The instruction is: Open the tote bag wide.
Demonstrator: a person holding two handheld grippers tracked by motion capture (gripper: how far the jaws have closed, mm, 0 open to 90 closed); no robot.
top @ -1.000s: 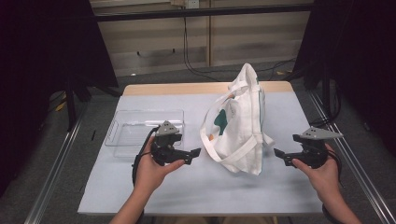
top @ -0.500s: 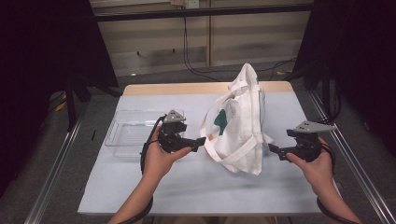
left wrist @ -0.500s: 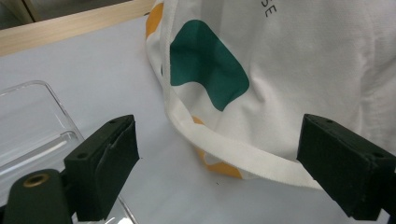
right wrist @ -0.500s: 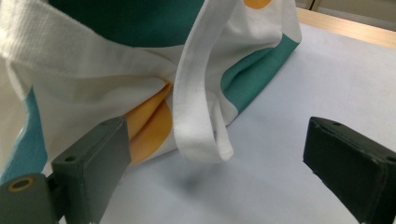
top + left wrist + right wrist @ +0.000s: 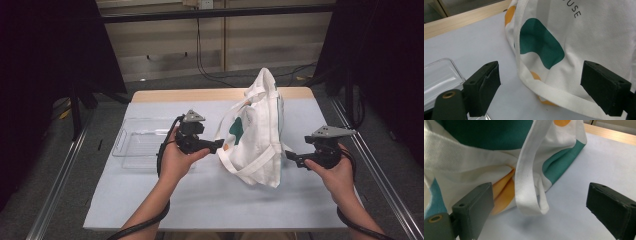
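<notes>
Tote (image 5: 255, 135), white with teal and orange blobs, slumps on its side just right of the table's centre, peak of the cloth up at twelve o'clock, straps spilling toward six. It sits on the pale table (image 5: 200, 200) cover, and it looks floppy enough that two grips are probably needed to open or lift it, which would explain a gripper on either flank.

Tray (image 5: 137, 145), clear plastic, lies flat at nine o'clock from the tote, well within reach, likely waiting for whatever the tote holds, though nothing shows inside it.

Left gripper (image 5: 216, 146) closes in at the tote's nine o'clock edge, tips almost at the cloth. In the left gripper view its jaws stand wide, having just eased in a touch, with a strap (image 5: 559, 95) and the printed side running between them, pads not pressing on anything. Empty, then, but lined up on that strap, my guess being that's the handle to catch.

Right gripper (image 5: 291, 157) waits at the tote's four o'clock corner, level and pointing in. Its jaws gape too in the right gripper view, and a strap loop (image 5: 530, 185) hangs between them, untouched. Nothing held. That loop dangles free of the body, an easy target.

Both hands are low and close, so a grab looks imminent.
</notes>
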